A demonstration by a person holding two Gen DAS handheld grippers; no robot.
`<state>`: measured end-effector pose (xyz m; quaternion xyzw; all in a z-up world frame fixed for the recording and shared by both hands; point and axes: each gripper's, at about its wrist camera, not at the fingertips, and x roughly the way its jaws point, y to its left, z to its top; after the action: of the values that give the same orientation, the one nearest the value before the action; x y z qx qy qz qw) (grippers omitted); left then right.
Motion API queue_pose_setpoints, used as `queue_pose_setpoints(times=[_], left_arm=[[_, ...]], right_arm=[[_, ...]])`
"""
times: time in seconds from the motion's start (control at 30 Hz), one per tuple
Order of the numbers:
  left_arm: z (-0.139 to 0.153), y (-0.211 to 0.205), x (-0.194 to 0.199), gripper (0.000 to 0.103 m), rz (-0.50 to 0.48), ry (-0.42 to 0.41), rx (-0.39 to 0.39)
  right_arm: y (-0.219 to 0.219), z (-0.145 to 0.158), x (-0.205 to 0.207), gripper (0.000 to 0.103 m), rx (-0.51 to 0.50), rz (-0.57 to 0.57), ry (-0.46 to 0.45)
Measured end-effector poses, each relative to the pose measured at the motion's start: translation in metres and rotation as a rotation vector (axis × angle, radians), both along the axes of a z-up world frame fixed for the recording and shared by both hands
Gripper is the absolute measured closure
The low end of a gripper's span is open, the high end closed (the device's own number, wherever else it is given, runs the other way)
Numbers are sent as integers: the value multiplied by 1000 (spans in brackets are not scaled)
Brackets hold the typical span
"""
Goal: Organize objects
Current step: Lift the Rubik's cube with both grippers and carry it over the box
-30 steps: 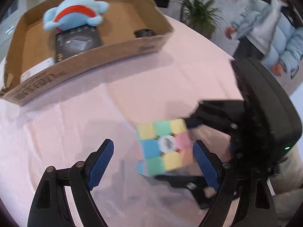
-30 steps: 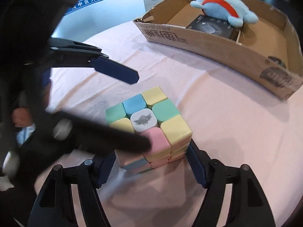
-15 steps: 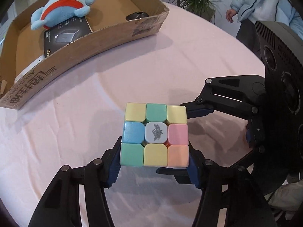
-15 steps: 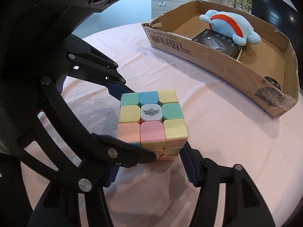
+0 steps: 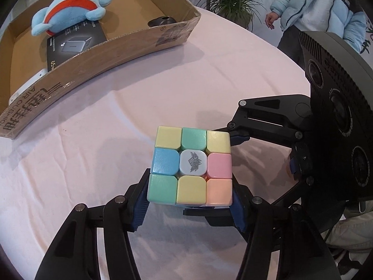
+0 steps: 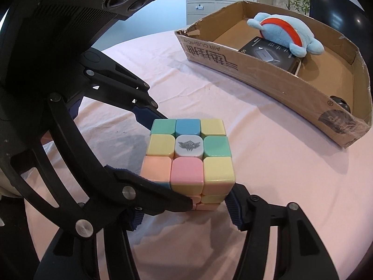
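A: Where's the pastel plastic puzzle cube [image 5: 191, 166]?

B: On the pink-clothed counter [image 5: 116, 126], clamped between my left gripper [image 5: 190, 206] and crosswise by my right gripper [image 6: 186, 210].

A: Next target?

B: Open brown cardboard box [image 5: 121, 46], far left of the cube; the left gripper looks nearer.

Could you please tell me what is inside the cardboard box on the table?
The cardboard box holds a blue plush toy, a black carton, a dark round object and something white, mostly hidden by the wall.
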<state>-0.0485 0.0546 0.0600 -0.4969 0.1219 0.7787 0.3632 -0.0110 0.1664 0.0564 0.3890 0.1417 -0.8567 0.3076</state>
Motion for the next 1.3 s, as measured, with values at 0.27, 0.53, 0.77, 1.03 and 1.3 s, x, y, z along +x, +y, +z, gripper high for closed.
queue_pose_setpoints(times=[0.27, 0.53, 0.77, 1.03, 1.3], left_arm=[[-3, 4, -10, 45, -12, -6, 23], [-3, 11, -9, 45, -10, 4, -17], [-1, 12, -8, 46, -11, 7, -28], [2, 13, -7, 46, -8, 17, -30], [11, 16, -5, 46, -9, 38, -41]], right_arm=[[1, 0, 1, 47, -13, -17, -2], [-3, 0, 2, 47, 6, -20, -1], [-4, 0, 2, 47, 22, -19, -1], [-4, 1, 4, 48, 33, -17, 8], [-2, 8, 5, 48, 38, -22, 30]])
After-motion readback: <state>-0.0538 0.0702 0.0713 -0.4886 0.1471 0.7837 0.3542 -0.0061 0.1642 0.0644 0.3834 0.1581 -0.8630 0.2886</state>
